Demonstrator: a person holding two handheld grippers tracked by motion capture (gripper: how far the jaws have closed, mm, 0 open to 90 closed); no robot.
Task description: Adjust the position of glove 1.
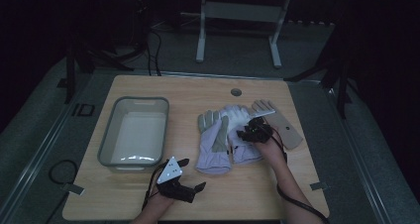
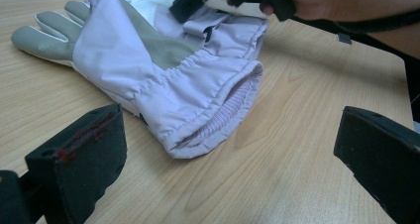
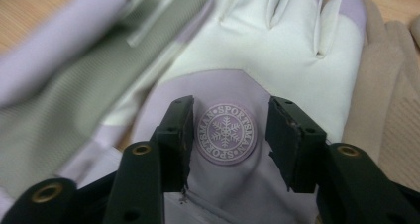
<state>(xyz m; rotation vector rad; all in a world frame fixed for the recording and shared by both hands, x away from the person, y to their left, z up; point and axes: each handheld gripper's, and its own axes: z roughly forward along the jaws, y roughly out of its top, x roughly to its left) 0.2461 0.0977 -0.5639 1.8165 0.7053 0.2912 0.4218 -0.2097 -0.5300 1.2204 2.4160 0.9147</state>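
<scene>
Hovering over the padded ski glove (image 3: 257, 55), right gripper (image 3: 228, 135) parted, snowflake badge (image 3: 226, 134) between fingers (soft, light; pinch there).

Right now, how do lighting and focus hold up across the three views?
High view: dim, dark surroundings, glare in the grey bin. Left gripper view: bright and sharp on the lilac glove. Right gripper view: snowflake badge sharp, left side of the frame blurred.

"SPORTSMAN" badge on glove (image 3: 257, 60)
</scene>
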